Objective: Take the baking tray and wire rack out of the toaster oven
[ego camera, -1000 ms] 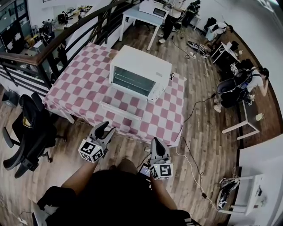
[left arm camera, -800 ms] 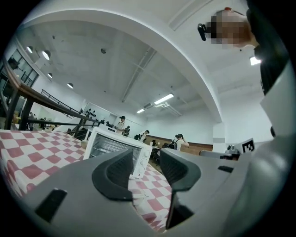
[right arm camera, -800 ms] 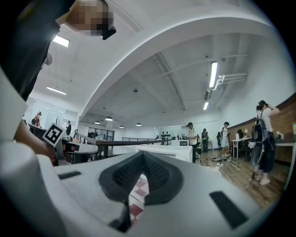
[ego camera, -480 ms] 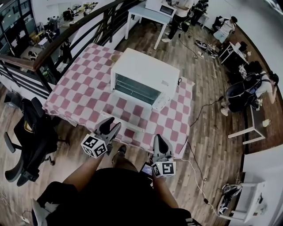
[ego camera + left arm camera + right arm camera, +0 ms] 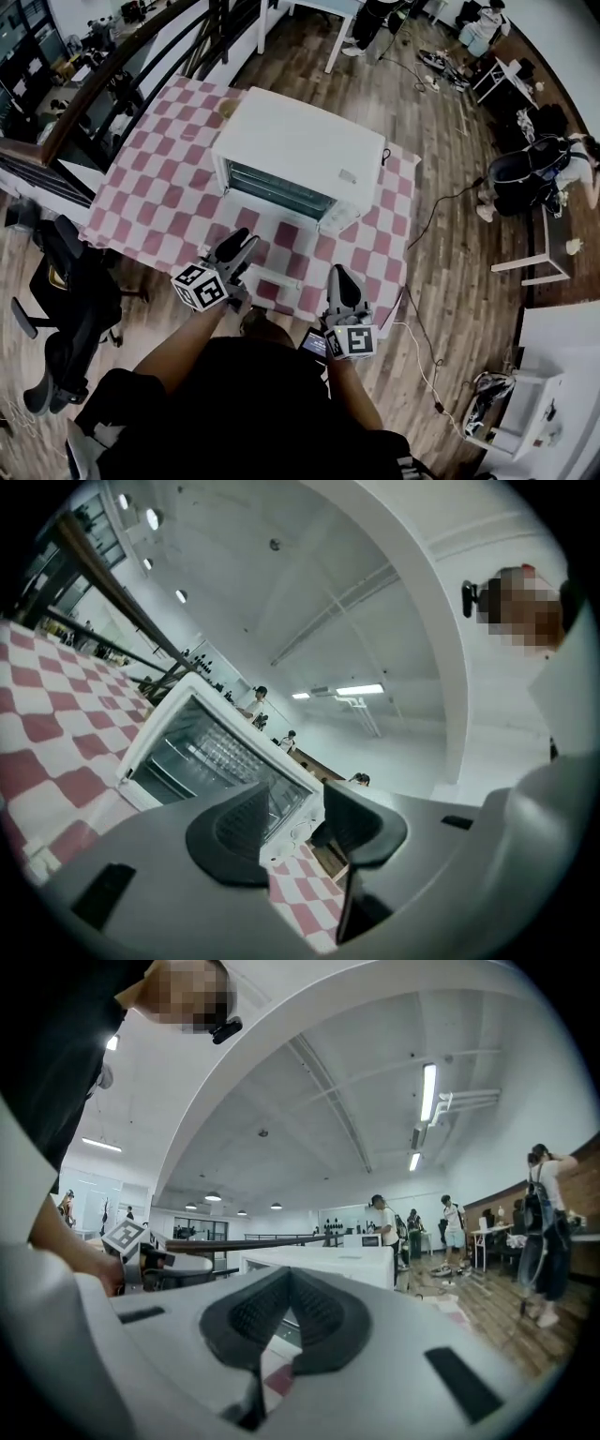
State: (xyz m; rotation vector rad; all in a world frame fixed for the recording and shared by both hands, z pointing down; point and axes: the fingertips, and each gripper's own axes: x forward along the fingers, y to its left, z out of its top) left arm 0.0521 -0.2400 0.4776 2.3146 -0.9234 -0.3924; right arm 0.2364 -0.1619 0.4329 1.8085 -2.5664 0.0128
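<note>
- Held left gripper point(image 5: 246, 244) jaws apart and empty, right gripper point(image 5: 337, 275) pressed together
- Faced toaster oven point(image 5: 291, 155) ahead, wire rack point(image 5: 202, 752) crosswise in its open mouth, nearer left gripper

The left tongs point(image 5: 241, 247) and the right tongs point(image 5: 338, 277) are held out in front, side by side. The left tongs lean over to one side, jaws apart and empty. The right tongs sit straight, jaws pressed together, holding nothing.

Head cam overhead, gripper cams level, all on toaster oven point(image 5: 292, 150)
</note>
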